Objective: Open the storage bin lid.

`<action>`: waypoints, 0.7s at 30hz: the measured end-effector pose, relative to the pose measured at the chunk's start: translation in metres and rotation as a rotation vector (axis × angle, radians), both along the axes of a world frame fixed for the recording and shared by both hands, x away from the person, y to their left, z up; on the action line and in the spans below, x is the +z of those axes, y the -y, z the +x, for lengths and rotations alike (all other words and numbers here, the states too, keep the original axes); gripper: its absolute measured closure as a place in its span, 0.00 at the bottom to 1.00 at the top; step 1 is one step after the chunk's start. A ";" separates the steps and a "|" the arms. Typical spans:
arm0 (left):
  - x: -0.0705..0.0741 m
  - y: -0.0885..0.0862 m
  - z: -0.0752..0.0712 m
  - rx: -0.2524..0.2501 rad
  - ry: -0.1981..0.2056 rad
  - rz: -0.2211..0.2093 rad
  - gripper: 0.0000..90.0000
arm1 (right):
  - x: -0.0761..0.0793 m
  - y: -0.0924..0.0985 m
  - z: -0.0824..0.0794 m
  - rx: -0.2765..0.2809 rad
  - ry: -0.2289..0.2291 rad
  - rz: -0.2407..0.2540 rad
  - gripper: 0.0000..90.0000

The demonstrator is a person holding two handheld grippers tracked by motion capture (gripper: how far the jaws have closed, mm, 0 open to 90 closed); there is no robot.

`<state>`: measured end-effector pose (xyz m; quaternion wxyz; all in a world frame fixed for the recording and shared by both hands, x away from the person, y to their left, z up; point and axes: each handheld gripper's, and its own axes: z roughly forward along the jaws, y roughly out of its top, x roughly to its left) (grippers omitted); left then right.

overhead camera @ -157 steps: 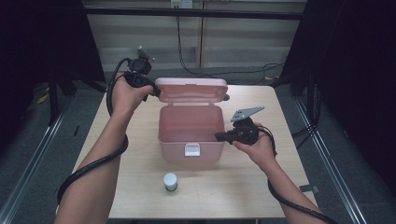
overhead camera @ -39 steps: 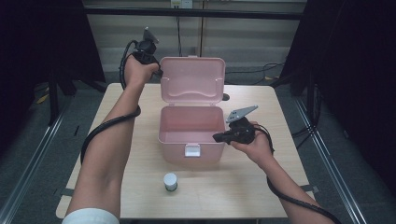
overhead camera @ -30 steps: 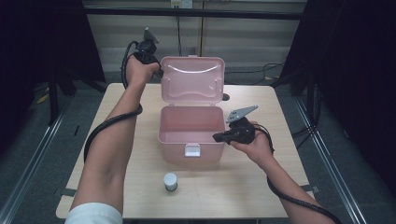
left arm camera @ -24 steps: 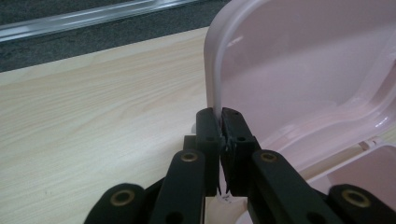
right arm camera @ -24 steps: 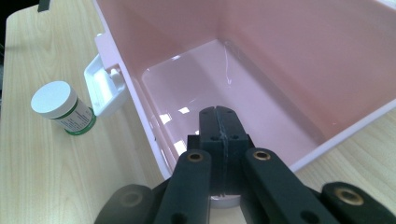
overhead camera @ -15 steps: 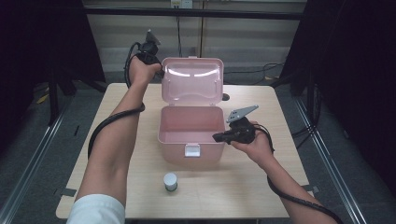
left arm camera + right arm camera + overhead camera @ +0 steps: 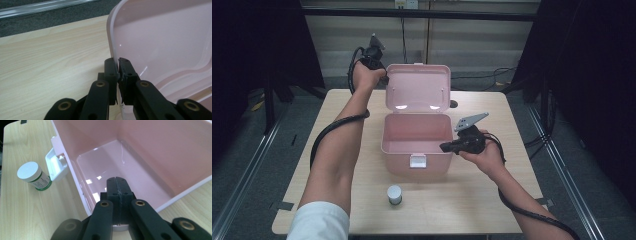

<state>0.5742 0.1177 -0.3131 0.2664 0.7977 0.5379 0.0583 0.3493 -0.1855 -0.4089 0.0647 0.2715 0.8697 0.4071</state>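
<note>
At table centre the pink box [image 7: 414, 142] stands open, its lid [image 7: 417, 88] upright at 12 o'clock with the left gripper [image 7: 118, 67] clamped on its rim, while the right gripper [image 7: 117, 185], jaws pressed together, rests on the box's 3 o'clock wall and a white-capped jar [image 7: 394, 194] sits at 6 o'clock.

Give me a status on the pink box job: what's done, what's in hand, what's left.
Done: the pink box is open, its lid standing upright, and the inside looks empty in the right gripper view. In hand: the left tool is shut on the lid's edge, and the right tool is shut at the box's right rim. Left, as a guess: the small white-capped jar sits on the table in front of the box, not yet inside.
</note>
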 end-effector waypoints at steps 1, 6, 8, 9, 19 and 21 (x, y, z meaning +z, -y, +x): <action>-0.001 0.000 0.000 0.002 -0.001 -0.001 0.95 | 0.000 0.000 0.000 0.000 -0.001 -0.002 1.00; -0.007 0.000 0.003 0.017 -0.004 -0.011 0.95 | 0.000 0.000 -0.001 -0.001 0.004 -0.005 1.00; -0.010 0.000 0.005 0.018 -0.007 -0.009 0.95 | -0.001 0.000 -0.001 -0.001 0.005 0.004 1.00; -0.011 0.000 0.006 0.018 -0.004 -0.005 0.95 | -0.001 0.000 -0.001 -0.004 0.005 0.007 1.00; -0.020 0.002 0.009 0.021 -0.011 0.001 0.94 | 0.000 0.000 -0.001 0.001 0.005 -0.001 1.00; -0.021 0.002 0.010 0.023 -0.010 -0.001 0.94 | -0.001 0.000 -0.001 -0.001 0.005 0.005 1.00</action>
